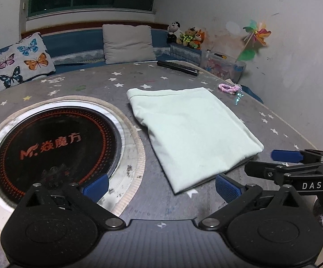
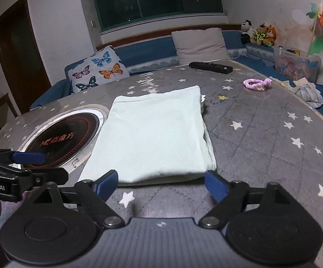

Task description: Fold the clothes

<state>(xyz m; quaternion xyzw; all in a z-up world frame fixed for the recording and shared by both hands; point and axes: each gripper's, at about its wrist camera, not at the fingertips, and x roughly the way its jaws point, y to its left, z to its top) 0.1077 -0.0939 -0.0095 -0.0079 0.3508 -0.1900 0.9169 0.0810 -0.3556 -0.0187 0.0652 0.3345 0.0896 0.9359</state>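
Note:
A pale mint-green garment [image 1: 190, 131] lies folded into a flat rectangle on the grey star-patterned table [image 1: 206, 205]. My left gripper [image 1: 161, 188] stands open just short of its near left corner, with only the corner's tip and bare table between the blue pads. From the right wrist view the same garment [image 2: 154, 134] lies straight ahead. My right gripper [image 2: 161, 183] is open at its near folded edge, one finger on either side and not pressing the cloth. Each gripper shows at the edge of the other's view: a right pad [image 1: 286, 156], a left pad [image 2: 27, 157].
A round black induction hob [image 1: 56, 151] is set into the table left of the garment. Beyond it lie a black remote [image 2: 210, 67] and a pink hair tie [image 2: 257, 83]. A crumpled cloth [image 2: 309, 95] sits past the right table edge. A cushioned bench rings the back.

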